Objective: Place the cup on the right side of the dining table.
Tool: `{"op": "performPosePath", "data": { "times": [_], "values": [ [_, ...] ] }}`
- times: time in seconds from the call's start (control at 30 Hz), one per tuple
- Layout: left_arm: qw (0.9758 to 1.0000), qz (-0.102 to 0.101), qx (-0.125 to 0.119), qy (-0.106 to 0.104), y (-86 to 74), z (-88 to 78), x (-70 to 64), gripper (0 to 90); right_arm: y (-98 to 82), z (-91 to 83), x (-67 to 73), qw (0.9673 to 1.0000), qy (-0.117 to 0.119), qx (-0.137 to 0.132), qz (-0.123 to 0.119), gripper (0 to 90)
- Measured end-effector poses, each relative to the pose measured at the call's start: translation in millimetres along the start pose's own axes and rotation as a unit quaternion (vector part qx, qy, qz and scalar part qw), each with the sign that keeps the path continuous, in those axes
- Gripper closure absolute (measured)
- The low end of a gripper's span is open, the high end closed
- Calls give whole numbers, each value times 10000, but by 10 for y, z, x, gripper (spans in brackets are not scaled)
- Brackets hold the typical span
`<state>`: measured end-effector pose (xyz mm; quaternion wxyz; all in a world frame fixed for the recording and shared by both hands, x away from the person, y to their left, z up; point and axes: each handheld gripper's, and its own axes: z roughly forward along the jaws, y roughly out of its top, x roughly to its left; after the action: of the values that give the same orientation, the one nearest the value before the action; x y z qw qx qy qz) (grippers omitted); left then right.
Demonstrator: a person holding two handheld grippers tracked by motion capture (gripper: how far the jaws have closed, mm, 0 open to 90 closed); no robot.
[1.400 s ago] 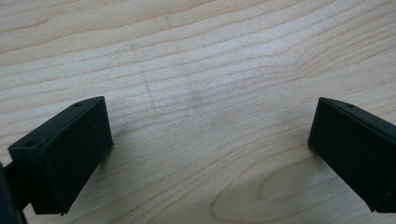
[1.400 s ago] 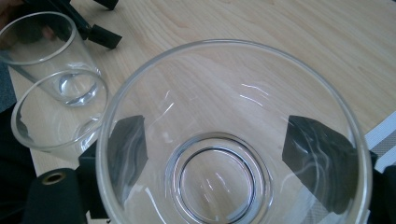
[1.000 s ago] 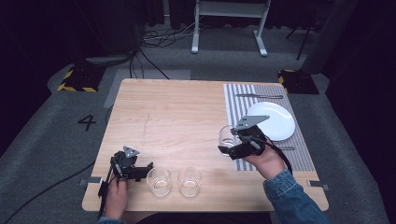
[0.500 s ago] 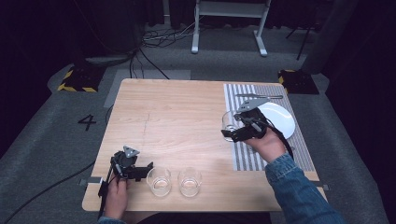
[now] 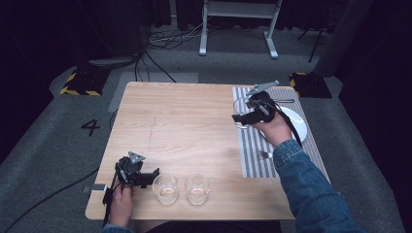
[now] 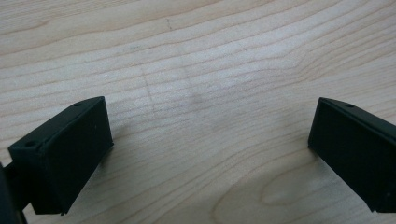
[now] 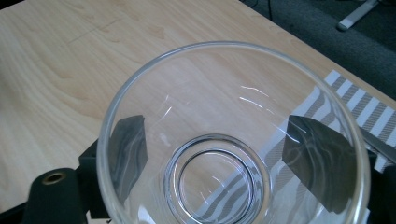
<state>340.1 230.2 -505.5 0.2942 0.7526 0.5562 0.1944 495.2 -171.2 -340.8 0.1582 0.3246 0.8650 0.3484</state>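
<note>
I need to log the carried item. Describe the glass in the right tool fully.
The glass is clear, round and empty, with a smooth rim and a thick ringed base. It looks like plain glass. The right tool holds it upright, one black jaw pressed on each side of its wall, above the left edge of the striped mat, beside the plate.

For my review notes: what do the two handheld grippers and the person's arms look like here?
Both grippers are black, each with two blocky black jaws. The left gripper and the right gripper each carry a grey three-cornered plate on top. A black cable trails from the left one along the forearm; another runs back from the right. The right arm wears a blue denim sleeve.
</note>
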Motion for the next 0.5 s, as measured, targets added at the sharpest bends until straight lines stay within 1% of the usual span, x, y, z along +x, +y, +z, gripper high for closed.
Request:
{"op": "performPosePath", "data": {
  "times": [0.13,0.2,0.5],
  "values": [
    [10000,-2,-7,-1,5,5,1,0,94,73,-113,9999,-159,18,-8,197],
    [10000,13,6,-1,6,4,3,0,144,120,-177,9998,-208,9,27,197],
    [10000,8,2,-4,6,5,2,0,328,339,-439,9983,-539,167,140,197]
  ]
}}
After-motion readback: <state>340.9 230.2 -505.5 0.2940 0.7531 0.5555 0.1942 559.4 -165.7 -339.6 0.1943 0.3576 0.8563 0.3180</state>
